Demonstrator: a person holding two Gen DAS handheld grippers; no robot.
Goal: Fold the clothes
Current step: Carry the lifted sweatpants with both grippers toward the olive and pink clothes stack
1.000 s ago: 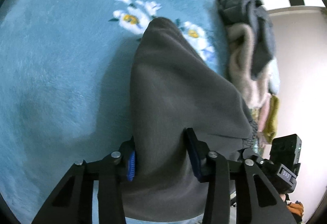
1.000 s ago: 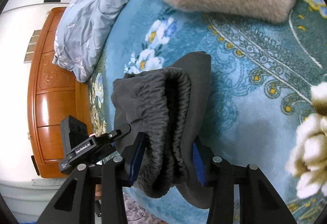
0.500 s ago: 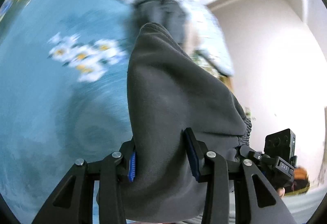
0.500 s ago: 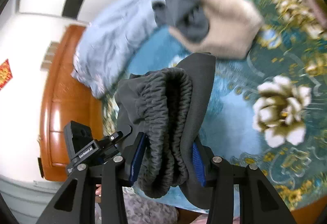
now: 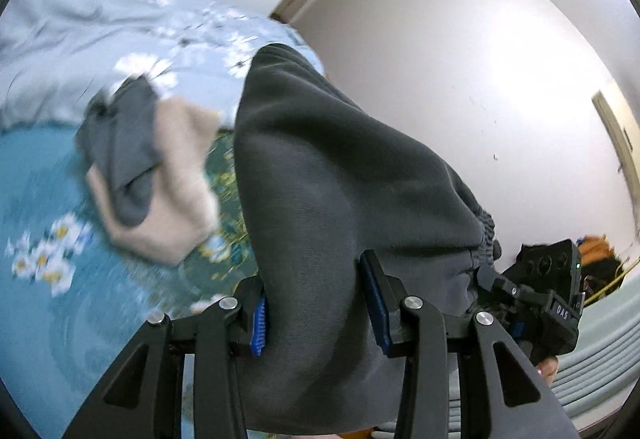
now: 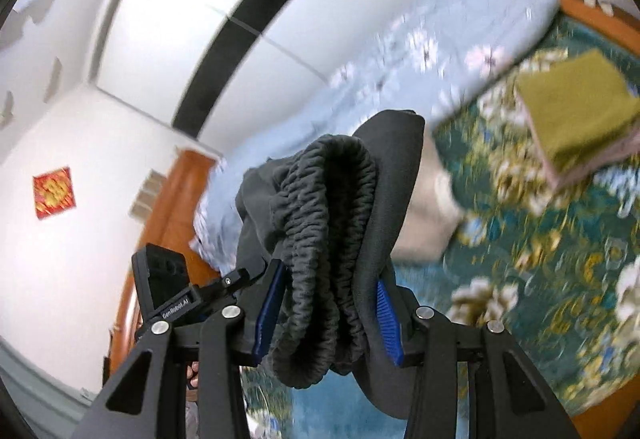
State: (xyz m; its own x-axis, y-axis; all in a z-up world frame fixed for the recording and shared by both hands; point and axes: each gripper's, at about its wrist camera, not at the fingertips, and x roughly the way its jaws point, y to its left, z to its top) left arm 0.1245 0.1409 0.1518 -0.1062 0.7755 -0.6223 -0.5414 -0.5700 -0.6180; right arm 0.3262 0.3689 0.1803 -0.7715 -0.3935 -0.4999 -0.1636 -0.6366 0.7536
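Both grippers, left gripper (image 5: 316,313) and right gripper (image 6: 326,313), clench the dark trousers (image 5: 340,175) aloft; the bunched waistband (image 6: 324,239) could slip free, undoing the folds.

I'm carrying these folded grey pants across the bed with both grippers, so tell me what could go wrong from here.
1. The right gripper pinches a thick bunched waistband; a layer might slip out and undo the fold.
2. The grey pants hang loose beyond the left gripper and could drag over the beige and grey pile.
3. The blurred frames suggest fast motion, so placement may be sloppy.
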